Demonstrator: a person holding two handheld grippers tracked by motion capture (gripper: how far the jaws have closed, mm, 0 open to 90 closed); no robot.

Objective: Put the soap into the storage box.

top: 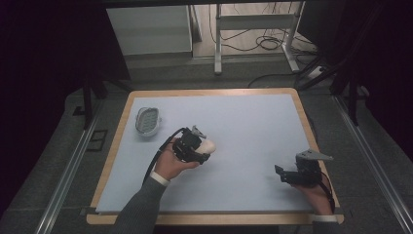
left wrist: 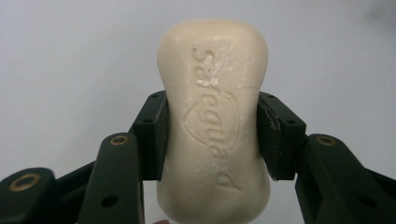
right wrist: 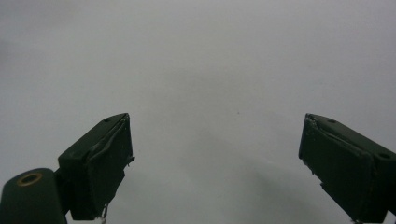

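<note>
A cream bar of soap (left wrist: 212, 121) with an embossed word on its face sits squeezed between the two black jaws of my left gripper (left wrist: 212, 135). From above, the soap (top: 208, 145) pokes out of the left gripper (top: 203, 148) near the middle of the pale table (top: 253, 122). A clear oval soap dish (top: 147, 120) lies at the table's back left, apart from the soap. My right gripper (top: 281, 173) rests low at the front right; its jaws stand wide apart over bare tabletop, its fingertips (right wrist: 100, 161) holding nothing, so the right gripper (right wrist: 217, 158) is open.
The table has a wooden rim (top: 114, 146). Beyond its far edge stand a white frame (top: 253, 29) and cables on the floor (top: 268, 44). Metal rails (top: 68, 175) run along both sides.
</note>
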